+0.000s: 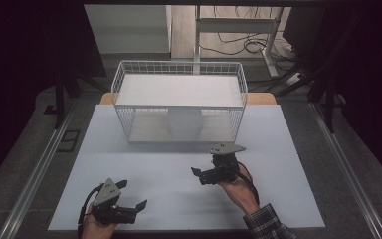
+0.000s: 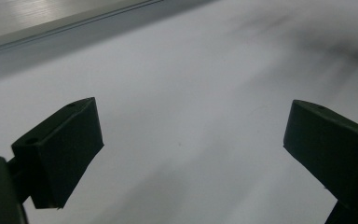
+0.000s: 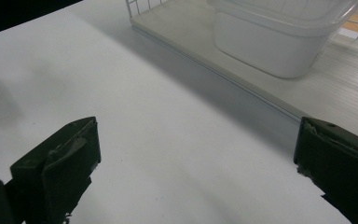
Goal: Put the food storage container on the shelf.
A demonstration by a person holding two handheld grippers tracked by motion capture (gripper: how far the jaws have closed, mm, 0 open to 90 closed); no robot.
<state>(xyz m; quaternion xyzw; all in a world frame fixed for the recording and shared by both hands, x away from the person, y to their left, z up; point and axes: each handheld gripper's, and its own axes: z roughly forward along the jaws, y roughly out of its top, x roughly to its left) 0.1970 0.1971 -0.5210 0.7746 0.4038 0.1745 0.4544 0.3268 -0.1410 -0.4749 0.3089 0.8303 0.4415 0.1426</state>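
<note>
Right gripper view: unlabelled container in rack

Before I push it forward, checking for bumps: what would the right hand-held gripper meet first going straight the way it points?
Probably the white shelf board of the wire rack, then the white plastic container. Depth is uncertain.

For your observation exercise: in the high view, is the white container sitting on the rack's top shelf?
No. The white container sits on the lower shelf of the wire rack, under the top shelf.
</note>
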